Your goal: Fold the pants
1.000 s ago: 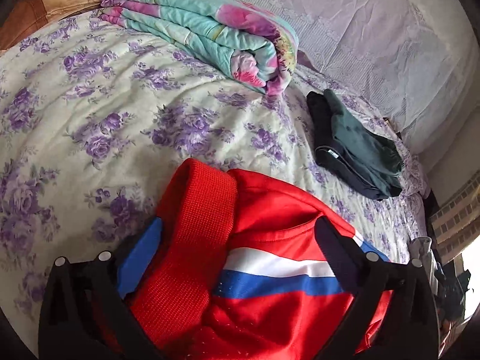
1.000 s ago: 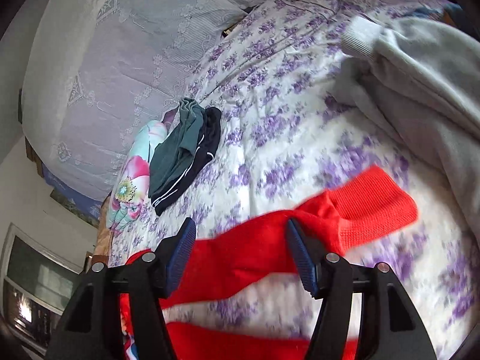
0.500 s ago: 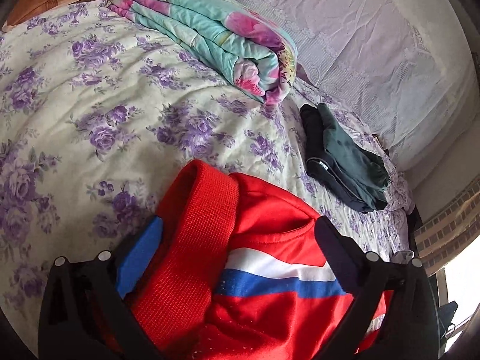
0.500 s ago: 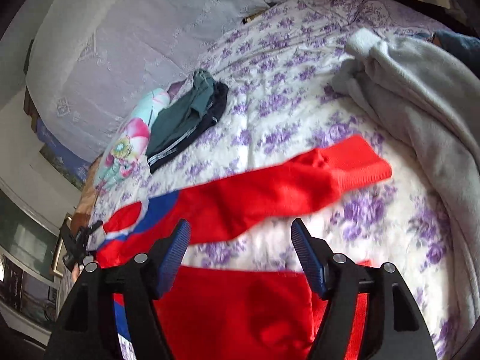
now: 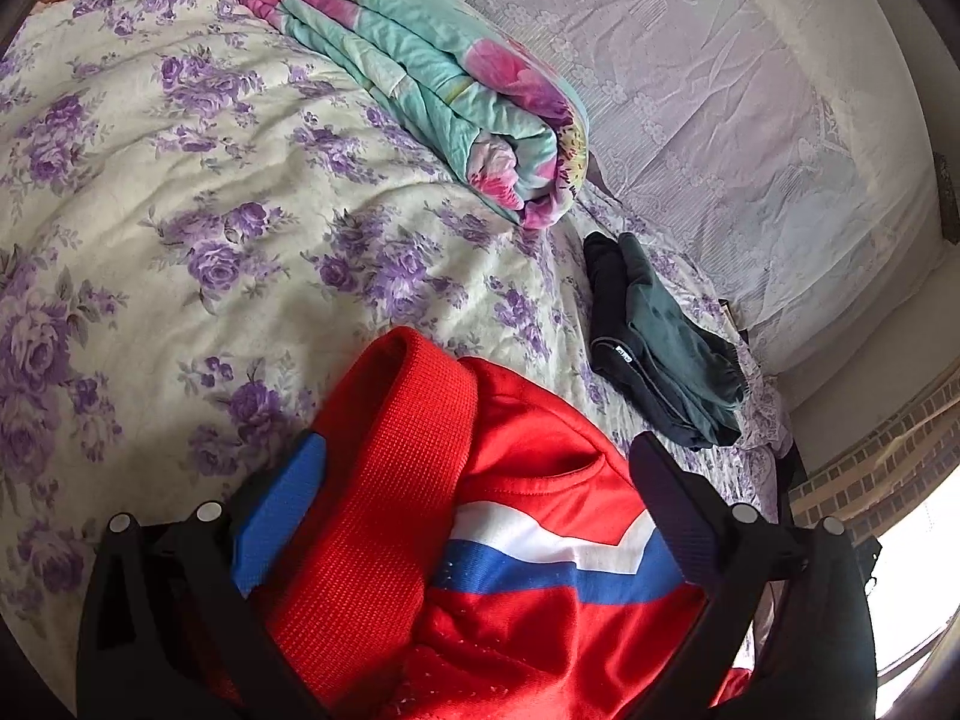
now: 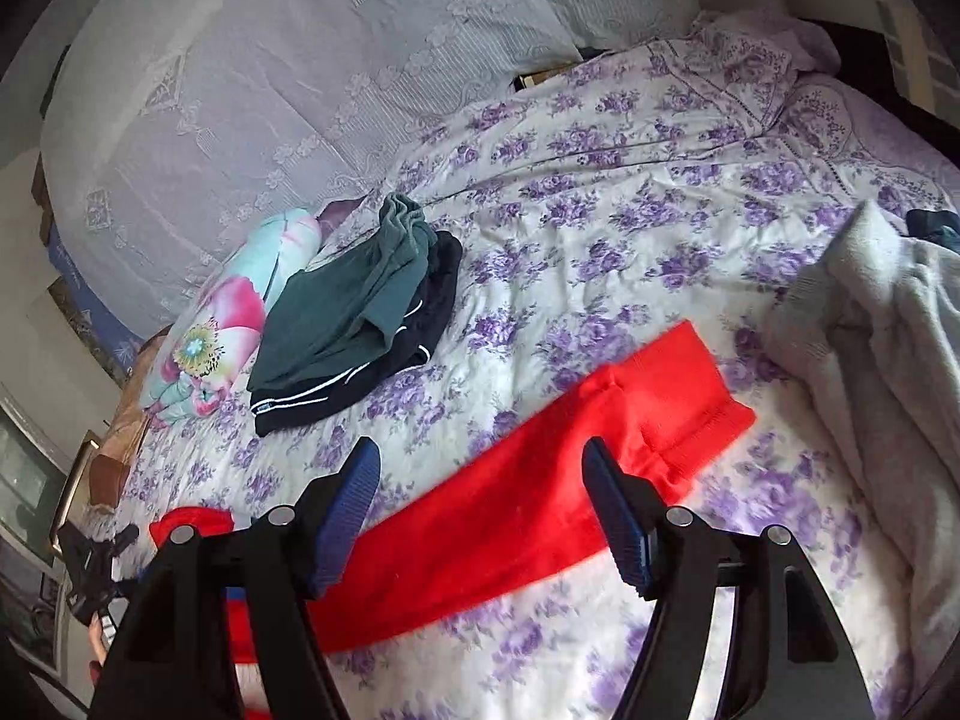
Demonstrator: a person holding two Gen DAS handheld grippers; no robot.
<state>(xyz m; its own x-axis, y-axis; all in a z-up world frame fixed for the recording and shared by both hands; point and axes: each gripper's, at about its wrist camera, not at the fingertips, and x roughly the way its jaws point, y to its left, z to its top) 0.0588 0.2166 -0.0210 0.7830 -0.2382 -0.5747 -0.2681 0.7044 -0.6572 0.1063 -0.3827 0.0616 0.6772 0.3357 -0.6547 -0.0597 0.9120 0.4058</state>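
Left gripper (image 5: 480, 516) fingers spread wide around red pants (image 5: 528, 570); right gripper (image 6: 480, 510) open above a pant leg (image 6: 540, 516) at lower center.

bare bedspread (image 5: 180, 228) left, quilt (image 5: 432, 78) beyond

My left gripper (image 5: 474, 516) spreads its fingers (image 5: 279, 519) wide around the red pants (image 5: 480, 540) at lower center; folded dark clothes (image 5: 660, 348) lie right of center on the bed (image 5: 180, 210).
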